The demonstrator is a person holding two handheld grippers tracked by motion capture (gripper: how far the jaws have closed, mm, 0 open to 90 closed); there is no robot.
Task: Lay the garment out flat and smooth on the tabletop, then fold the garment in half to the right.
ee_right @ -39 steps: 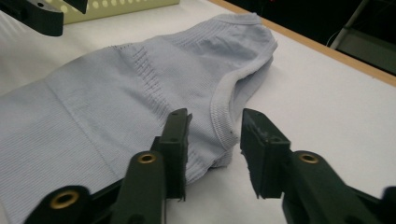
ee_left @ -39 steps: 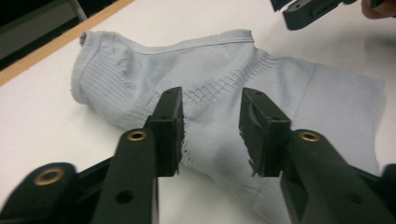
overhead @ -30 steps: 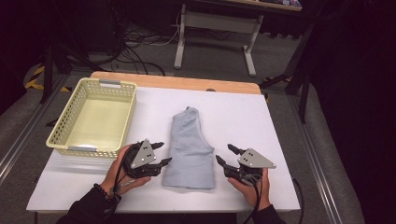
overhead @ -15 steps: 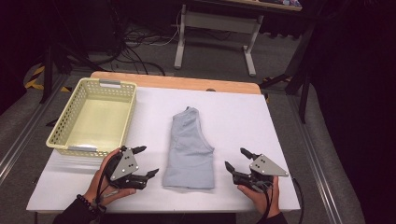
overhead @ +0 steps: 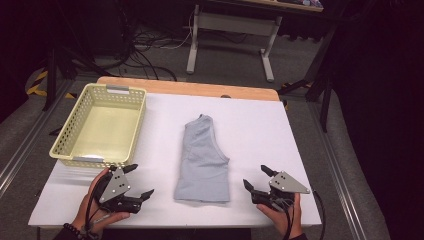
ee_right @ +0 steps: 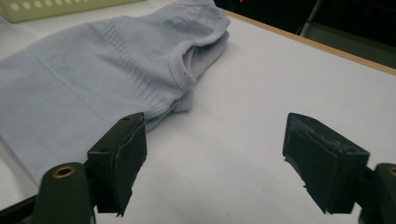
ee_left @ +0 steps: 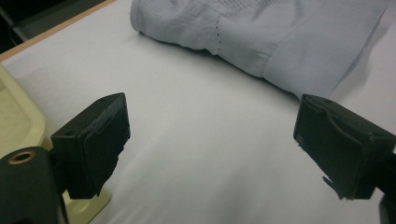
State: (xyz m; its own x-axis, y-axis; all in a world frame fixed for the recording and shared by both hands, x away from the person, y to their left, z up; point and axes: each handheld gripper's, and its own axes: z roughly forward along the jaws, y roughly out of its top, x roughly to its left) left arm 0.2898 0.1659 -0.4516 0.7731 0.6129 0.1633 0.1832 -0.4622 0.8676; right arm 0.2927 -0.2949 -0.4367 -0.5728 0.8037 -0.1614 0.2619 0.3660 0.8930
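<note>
A light blue sleeveless garment [overhead: 202, 160] lies folded flat in the middle of the white table [overhead: 260, 125]. My left gripper [overhead: 141, 180] rests near the front edge, left of the garment and apart from it. Its jaws have just been opening and stand wide with nothing between them. In the left gripper view the gripper [ee_left: 217, 140] is over bare table, with the garment [ee_left: 261, 37] beyond. My right gripper [overhead: 254, 176] sits right of the garment. Its jaws too have just been opening and are empty. In the right gripper view the gripper [ee_right: 219, 158] is beside the garment [ee_right: 93, 70].
A pale yellow perforated basket [overhead: 64, 137] stands at the table's left, just behind my left hand; its corner [ee_left: 18, 126] shows in the left gripper view. A wooden strip [overhead: 190, 87] borders the table's far edge. Cables and a desk frame lie on the floor behind.
Both hands have drawn outward from the garment's near corners and toward the front edge. Both pairs of jaws have spread wider. The garment stays flat.
</note>
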